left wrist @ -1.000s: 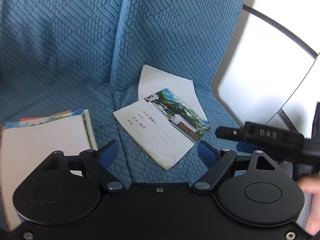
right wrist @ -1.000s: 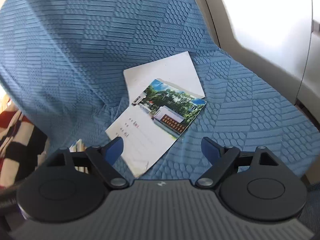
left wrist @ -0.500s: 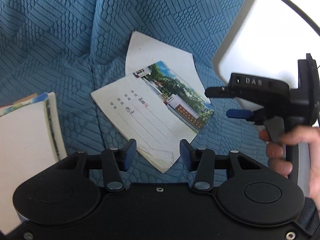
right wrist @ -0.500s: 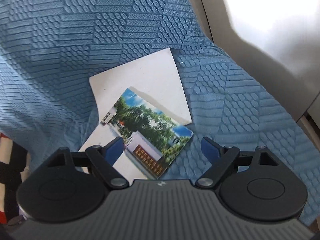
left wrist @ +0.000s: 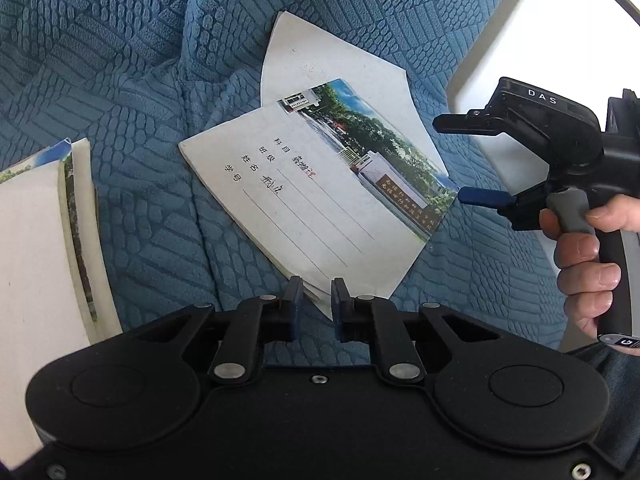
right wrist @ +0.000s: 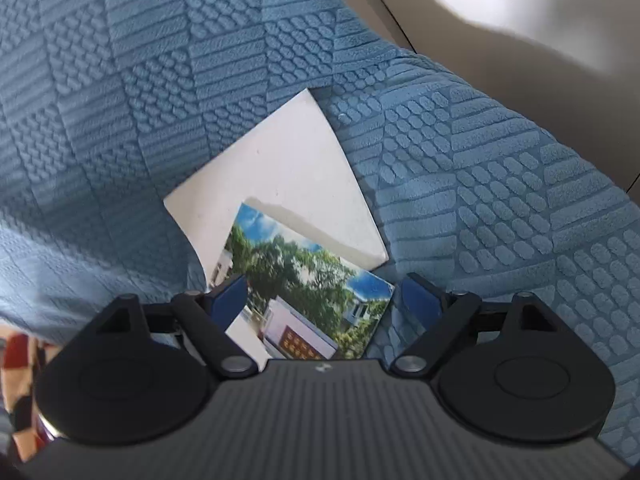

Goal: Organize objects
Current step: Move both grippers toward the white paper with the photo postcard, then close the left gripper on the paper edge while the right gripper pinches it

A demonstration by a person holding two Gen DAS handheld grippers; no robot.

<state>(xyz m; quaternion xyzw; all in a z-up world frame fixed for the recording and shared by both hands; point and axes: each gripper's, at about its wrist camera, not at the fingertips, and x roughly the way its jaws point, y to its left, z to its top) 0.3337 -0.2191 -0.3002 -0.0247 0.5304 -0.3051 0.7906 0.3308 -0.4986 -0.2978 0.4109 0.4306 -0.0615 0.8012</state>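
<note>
A thin notebook with a photo strip and ruled lines (left wrist: pixel 320 196) lies on the blue textured cover, on top of a second notebook with a plain white cover (left wrist: pixel 320 56). My left gripper (left wrist: pixel 314 300) has its jaws nearly shut around the near corner of the top notebook. My right gripper (right wrist: pixel 324 296) is open and its fingers straddle the photo end of the same notebook (right wrist: pixel 304 280), over the white one (right wrist: pixel 280 168). In the left wrist view the right gripper (left wrist: pixel 472 160) hangs at the notebook's right edge.
A stack of white-covered books (left wrist: pixel 44 248) lies at the left on the blue sofa cover (left wrist: pixel 120 80). A white armrest or frame (left wrist: pixel 520 20) borders the right. A red, black and white patterned cloth (right wrist: pixel 16 360) shows at the lower left of the right wrist view.
My left gripper's jaws closed from wide open to nearly shut at the notebook's near corner. Both grippers moved closer to the notebooks; the right gripper now straddles the photo end.
</note>
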